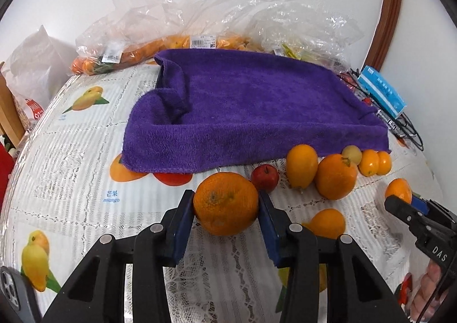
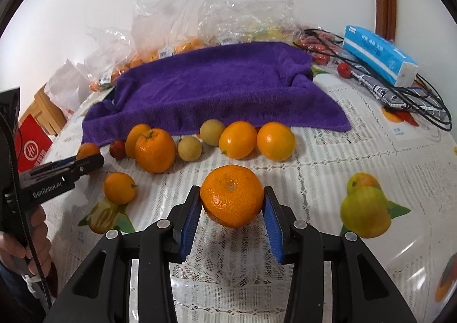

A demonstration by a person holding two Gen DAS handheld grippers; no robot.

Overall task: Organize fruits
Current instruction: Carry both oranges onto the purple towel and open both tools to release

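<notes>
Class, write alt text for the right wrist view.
The right gripper clamps a mandarin above a lace tablecloth. Behind it, loose citrus fruits line the edge of a purple towel.

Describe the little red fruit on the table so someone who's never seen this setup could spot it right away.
Start at the purple towel spread across the table. Along its near edge runs a row of loose fruit, and the small red fruit sits at the row's left end, tucked beside a big orange with a stem. It is the only red one in that row; all its neighbours are orange or pale yellow.
</notes>
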